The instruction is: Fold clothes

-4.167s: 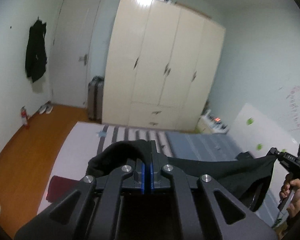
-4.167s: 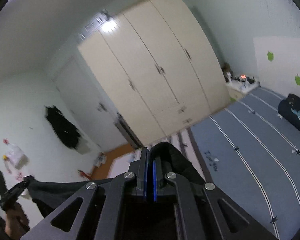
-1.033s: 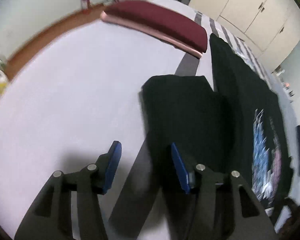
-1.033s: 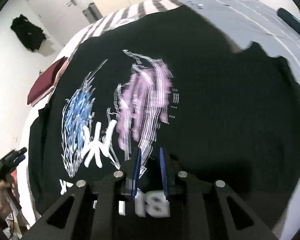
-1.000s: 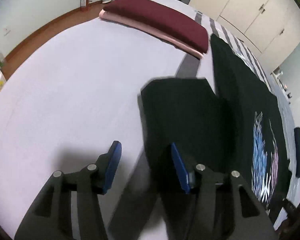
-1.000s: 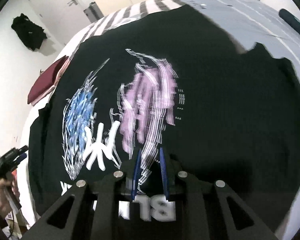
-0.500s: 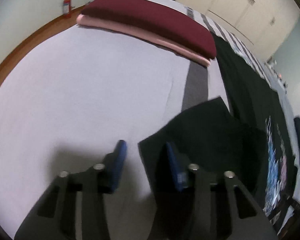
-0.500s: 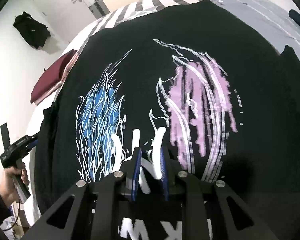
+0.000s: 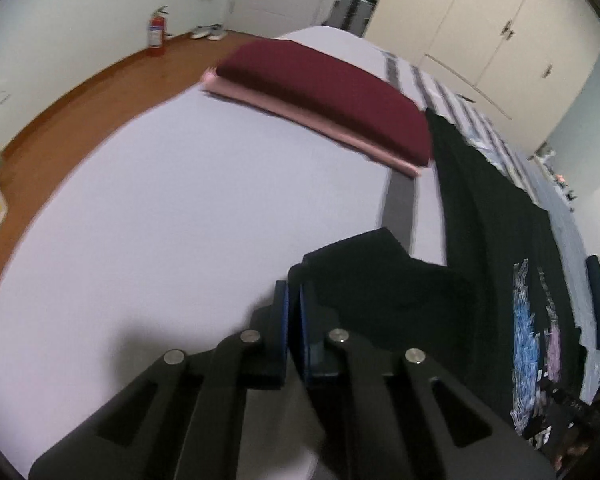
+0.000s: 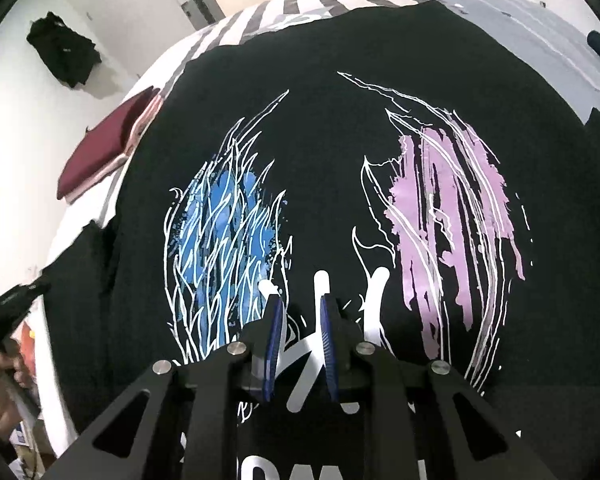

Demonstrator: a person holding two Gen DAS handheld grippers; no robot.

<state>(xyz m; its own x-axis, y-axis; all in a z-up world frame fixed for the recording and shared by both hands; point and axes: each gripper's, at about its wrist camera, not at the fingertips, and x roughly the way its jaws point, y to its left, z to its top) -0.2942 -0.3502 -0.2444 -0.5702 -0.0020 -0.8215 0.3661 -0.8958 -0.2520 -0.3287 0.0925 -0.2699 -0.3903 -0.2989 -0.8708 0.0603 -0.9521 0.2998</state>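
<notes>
1. Left gripper (image 9: 294, 308) is clenched on the sleeve (image 9: 380, 276) of the black shirt (image 10: 340, 120); right gripper (image 10: 300, 320) hovers slightly parted, grasping nothing.
2. Shirt lies flat on the bed (image 9: 180, 200), not yet folded.
3. Beyond, a folded stack (image 9: 324, 84) is done.

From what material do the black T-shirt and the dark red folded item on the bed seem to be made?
The black T-shirt looks like soft matte knit, probably cotton: it lies limp, and its blue, pink and white graphic looks printed on. The dark red folded item looks like thicker matte cloth, since its folded edge is rounded; the fibre cannot be told.
</notes>
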